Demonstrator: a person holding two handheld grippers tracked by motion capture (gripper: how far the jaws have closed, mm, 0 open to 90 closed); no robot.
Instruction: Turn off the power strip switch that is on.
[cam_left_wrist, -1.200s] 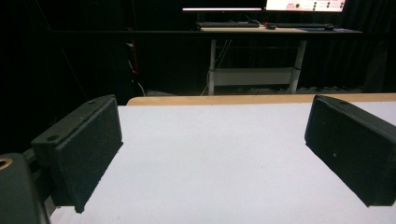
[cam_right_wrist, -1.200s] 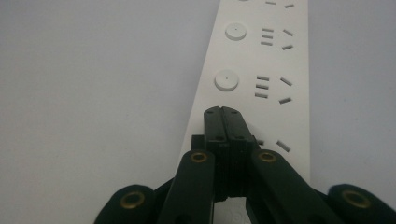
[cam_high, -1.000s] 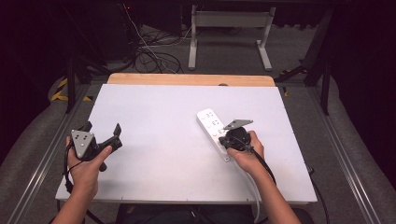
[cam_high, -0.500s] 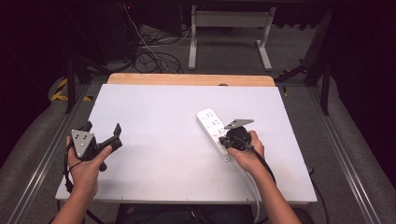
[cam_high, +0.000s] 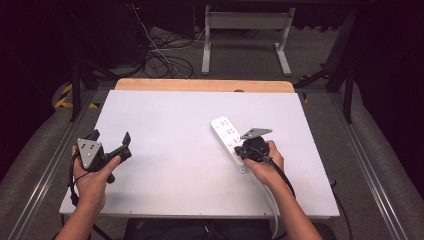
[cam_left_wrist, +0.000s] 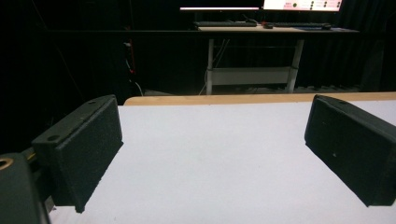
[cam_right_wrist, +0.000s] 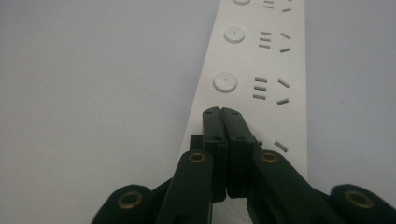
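Right of the middle of the white table (cam_high: 165, 165) lies a white power strip (cam_high: 226, 132), set at a slant, its far end toward the centre and its near end toward the person's right hand (cam_high: 265, 162). In the right gripper view the power strip (cam_right_wrist: 261, 70) shows a row of round buttons, each with socket slots beside it, running away up the frame. The right gripper (cam_right_wrist: 223, 112) is clenched, its two black jaws pressed flat together with nothing between them, and their tips sit over the near part of the strip; whether they touch its face I cannot tell. From the high view the right gripper (cam_high: 239, 151) is over the strip's near end, a grey plate on its top.

Well apart, at the table's left near edge, the left hand (cam_high: 92, 175) holds the left gripper (cam_high: 111, 142). Its jaws stand wide apart, released, with bare table between them. Beyond the table a desk (cam_left_wrist: 275, 29) carries a keyboard, and cables (cam_high: 160, 57) lie on the floor.
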